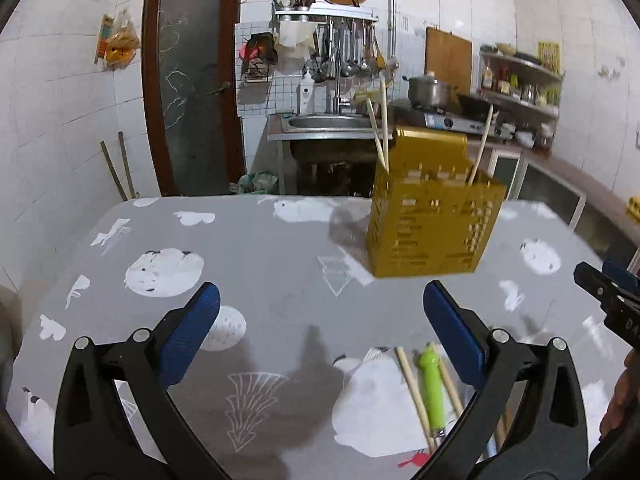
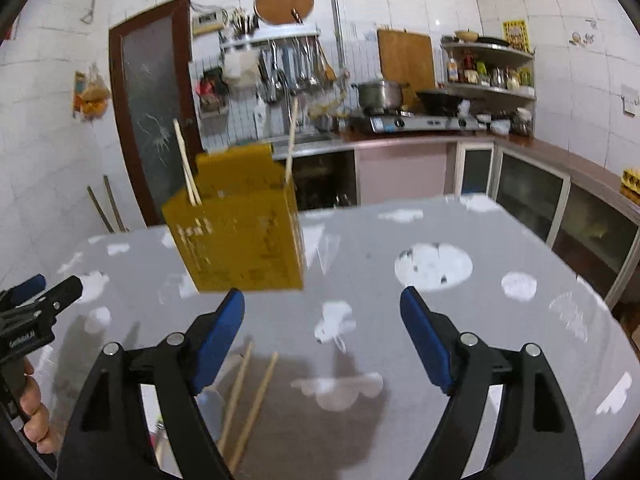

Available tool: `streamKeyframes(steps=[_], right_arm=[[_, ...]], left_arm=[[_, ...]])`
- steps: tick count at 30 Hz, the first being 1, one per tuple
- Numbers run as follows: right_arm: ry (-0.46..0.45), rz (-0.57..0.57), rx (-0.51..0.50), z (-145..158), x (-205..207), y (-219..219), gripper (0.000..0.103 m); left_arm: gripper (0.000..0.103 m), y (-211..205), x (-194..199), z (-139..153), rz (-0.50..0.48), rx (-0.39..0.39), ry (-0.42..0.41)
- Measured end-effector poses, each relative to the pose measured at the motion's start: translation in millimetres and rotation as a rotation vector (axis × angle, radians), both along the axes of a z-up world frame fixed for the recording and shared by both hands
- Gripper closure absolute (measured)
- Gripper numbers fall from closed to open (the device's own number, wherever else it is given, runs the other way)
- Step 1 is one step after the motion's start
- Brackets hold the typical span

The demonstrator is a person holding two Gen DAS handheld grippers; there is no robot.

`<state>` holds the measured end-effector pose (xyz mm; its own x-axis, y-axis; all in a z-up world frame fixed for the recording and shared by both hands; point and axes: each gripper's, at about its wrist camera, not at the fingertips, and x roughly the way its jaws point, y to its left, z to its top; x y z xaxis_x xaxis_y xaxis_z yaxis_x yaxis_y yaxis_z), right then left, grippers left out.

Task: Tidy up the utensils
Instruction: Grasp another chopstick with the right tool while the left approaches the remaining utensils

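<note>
Kitchen bench (image 1: 280, 248) ahead: both my grippers, left (image 1: 320, 320) and right (image 2: 322, 320), hang released, empty. Chopsticks (image 2: 256, 396) lie under my jaws, holder (image 1: 432, 220) beyond; next I must pinch one.

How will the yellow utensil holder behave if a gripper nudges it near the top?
The holder is tall, perforated and looks like thin plastic, so probably light. With only chopsticks inside, it would likely slide or tip on the smooth tablecloth.
</note>
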<state>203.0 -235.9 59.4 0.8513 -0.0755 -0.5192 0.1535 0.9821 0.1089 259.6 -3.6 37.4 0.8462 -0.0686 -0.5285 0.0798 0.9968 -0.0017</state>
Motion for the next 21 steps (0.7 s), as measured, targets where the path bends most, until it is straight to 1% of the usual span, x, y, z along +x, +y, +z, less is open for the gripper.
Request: streamKeyframes(steps=[3, 6, 11, 14, 15, 16, 18, 20, 21], right_arm=[[0.043, -0.005, 0.001, -15, 9, 2, 0.024], [0.084, -0.001, -0.002, -24, 16, 5, 0.024], [0.165, 0.013, -0.020, -46, 27, 17, 0.024], [0.205, 0.020, -0.016, -55, 33, 23, 0.026], [0.211, 0.022, -0.015, -57, 35, 25, 0.027], [0.223, 0.029, -0.010, -60, 37, 28, 0.031], [0.248, 0.040, 0.005, -64, 41, 31, 0.036], [0.268, 0.045, 0.010, -68, 44, 35, 0.041], [0.277, 0.045, 0.011, -70, 45, 36, 0.042]], left_arm=[[0.005, -3, 5, -12, -0.015, 0.004, 0.042], [0.005, -7, 15, -26, -0.036, -0.005, 0.108], [0.005, -13, 24, -43, -0.039, -0.017, 0.164], [0.005, -17, 28, -48, -0.054, -0.035, 0.186], [0.005, -18, 29, -50, -0.055, -0.037, 0.190], [0.005, -19, 30, -51, -0.052, -0.042, 0.193], [0.005, -17, 31, -53, -0.061, -0.072, 0.205], [0.005, -17, 37, -59, -0.049, -0.091, 0.242], [0.009, -18, 39, -62, -0.046, -0.087, 0.257]])
